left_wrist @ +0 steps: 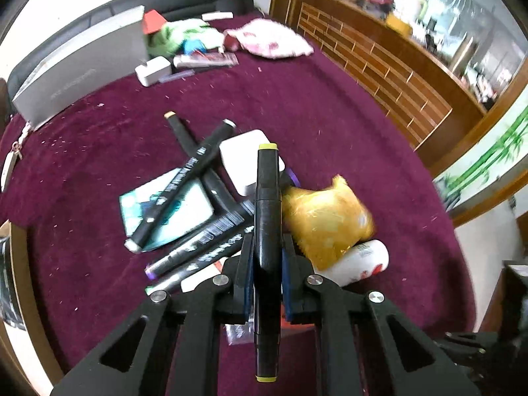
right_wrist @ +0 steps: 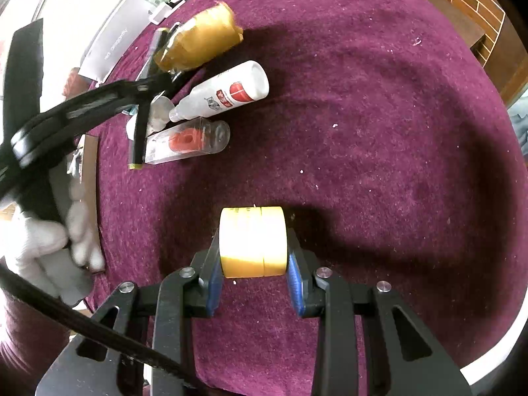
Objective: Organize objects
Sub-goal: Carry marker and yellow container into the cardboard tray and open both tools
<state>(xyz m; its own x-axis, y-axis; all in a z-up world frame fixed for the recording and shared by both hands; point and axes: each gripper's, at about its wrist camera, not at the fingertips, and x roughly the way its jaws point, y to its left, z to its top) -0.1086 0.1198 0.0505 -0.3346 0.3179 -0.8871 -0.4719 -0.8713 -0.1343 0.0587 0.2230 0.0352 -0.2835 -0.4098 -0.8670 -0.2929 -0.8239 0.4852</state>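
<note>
While our left gripper [left_wrist: 267, 264] clamps a black marker with yellow-green caps [left_wrist: 266, 231] between its jaws, lifted above the clutter, our right gripper [right_wrist: 254, 264] holds a yellow tape roll [right_wrist: 252, 241], its jaws pressed against the roll's two flat sides, low over the maroon cloth of the table [right_wrist: 379, 151].

From the left wrist view, the pile sits under and ahead of the held marker: several black markers [left_wrist: 184, 181] crossed over a teal card [left_wrist: 194, 204], a white square box [left_wrist: 241, 158] behind them, a yellow plastic-wrapped bundle [left_wrist: 326, 217] just right of the marker, and a white bottle [left_wrist: 359, 260] touching the bundle's near side. At the far edge of the table stand a grey box [left_wrist: 82, 66] and a heap of small items with a pink cloth [left_wrist: 274, 39]. A wooden brick-patterned panel [left_wrist: 379, 76] runs along the right edge.

In the right wrist view, the bottle lies beside a clear tube with something red inside [right_wrist: 188, 142], both close to the left edge, where the left gripper and a white-gloved hand [right_wrist: 56, 247] appear. Bare cloth spreads wide from the tape roll to the right and far edges, with only small specks on it. A broad shadow crosses that open stretch.
</note>
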